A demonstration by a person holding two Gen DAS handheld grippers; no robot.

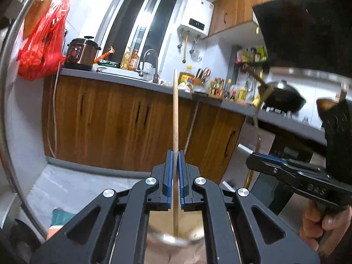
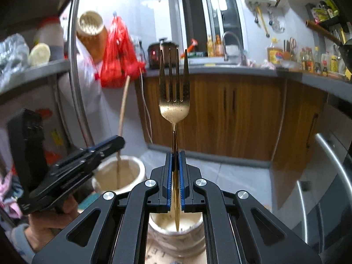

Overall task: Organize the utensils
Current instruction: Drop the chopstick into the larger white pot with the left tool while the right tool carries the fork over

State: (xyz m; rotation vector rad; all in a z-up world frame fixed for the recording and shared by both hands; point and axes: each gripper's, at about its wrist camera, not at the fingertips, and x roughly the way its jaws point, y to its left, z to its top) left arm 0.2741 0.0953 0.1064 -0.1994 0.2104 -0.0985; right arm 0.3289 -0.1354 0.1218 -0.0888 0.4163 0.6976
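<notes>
My left gripper (image 1: 175, 154) is shut on a long wooden chopstick (image 1: 175, 110) that points up; its lower end sits in a pale cup (image 1: 176, 237) below the jaws. My right gripper (image 2: 175, 155) is shut on the handle of a gold fork (image 2: 174, 83), tines up, its lower end over a second pale ceramic cup (image 2: 176, 231). In the right wrist view the left gripper (image 2: 105, 147) holds the chopstick (image 2: 123, 107) in the left cup (image 2: 118, 176). The right gripper (image 1: 286, 171) shows at the right of the left wrist view.
Wooden cabinets (image 1: 123, 118) under a grey counter (image 1: 105, 74) stand ahead. On the counter are a pressure cooker (image 1: 81, 52), a sink tap (image 1: 151, 63), sauce bottles (image 1: 222, 88) and a black wok (image 1: 283, 96). A red bag (image 1: 41, 46) hangs left. A metal shelf (image 2: 33, 70) stands left.
</notes>
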